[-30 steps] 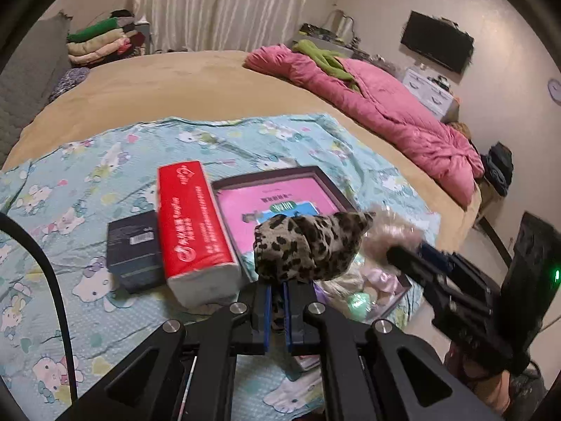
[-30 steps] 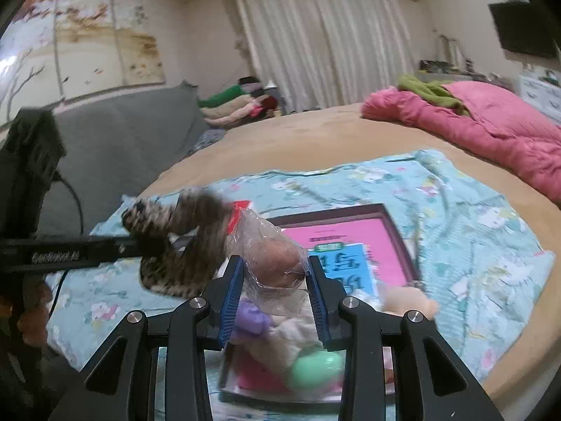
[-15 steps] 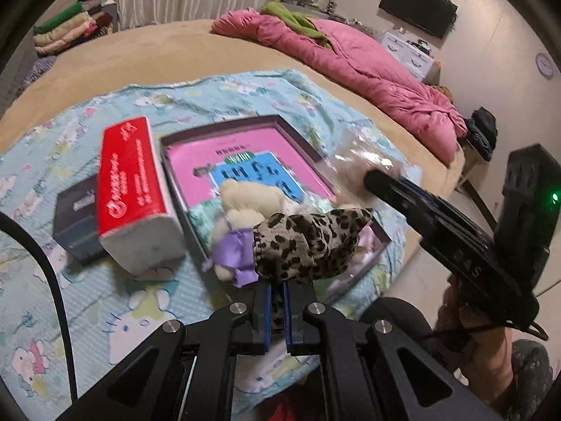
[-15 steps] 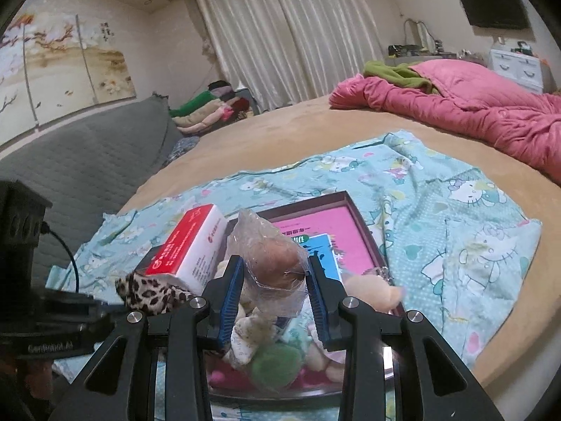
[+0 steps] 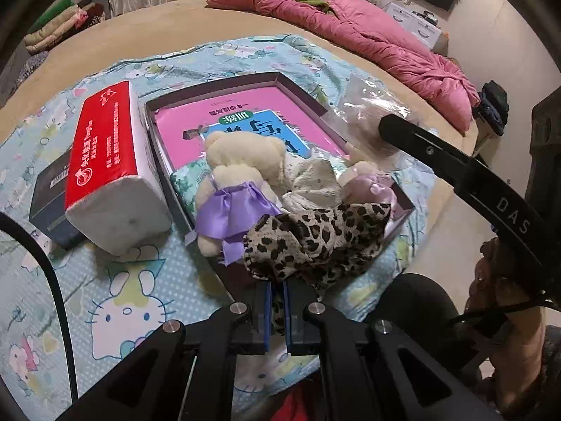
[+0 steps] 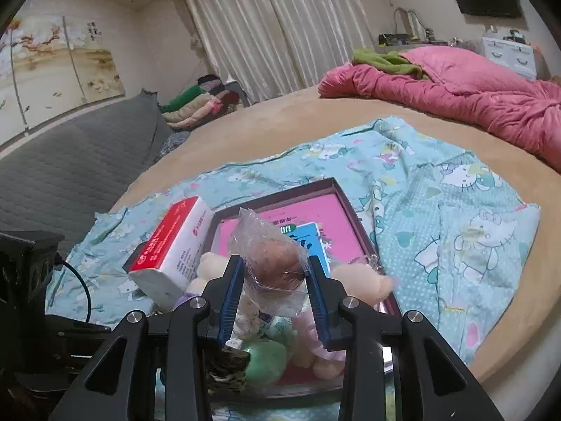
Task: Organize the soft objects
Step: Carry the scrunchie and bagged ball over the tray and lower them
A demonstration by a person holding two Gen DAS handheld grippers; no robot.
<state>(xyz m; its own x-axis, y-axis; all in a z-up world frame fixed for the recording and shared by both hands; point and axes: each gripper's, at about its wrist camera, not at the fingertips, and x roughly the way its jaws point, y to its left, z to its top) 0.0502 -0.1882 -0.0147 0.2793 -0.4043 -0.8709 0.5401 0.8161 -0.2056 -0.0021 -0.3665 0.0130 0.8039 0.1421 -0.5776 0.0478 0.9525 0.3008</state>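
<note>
The left hand-held gripper (image 5: 277, 307) has its jaws pinched tight on 1 leopard-print fabric piece (image 5: 315, 242), a floppy, crumpled cloth that hangs over the near corner of the shallow box (image 5: 301, 89) and hides that corner. The right hand-held gripper (image 6: 275, 287) is clamped on 1 clear crinkled plastic bag (image 6: 270, 259) with a rounded brownish lump inside; what the lump is cannot be made out through the film. The bag is held above the box's near end.

In the box, 1 cream plush bear (image 5: 238, 168) with a shiny purple satin bow lies beside a pale spotted cloth bundle (image 5: 312, 182) and a second plush in pale pink (image 5: 368, 186), partly covered. A green rounded soft thing (image 6: 263, 361) shows only in the right wrist view, cut off by the gripper frame. Under them lies 1 glossy pink booklet (image 5: 245, 112), its lower half hidden.

Left of the box, touching its wall, stands 1 red-and-white tissue pack (image 5: 108, 161), and behind it 1 dark box (image 5: 49, 193), mostly hidden. All rest on a cartoon-cat printed sheet (image 5: 122, 298) over the tan bed (image 5: 157, 28), with 1 rumpled pink quilt (image 5: 368, 31) farther off.
</note>
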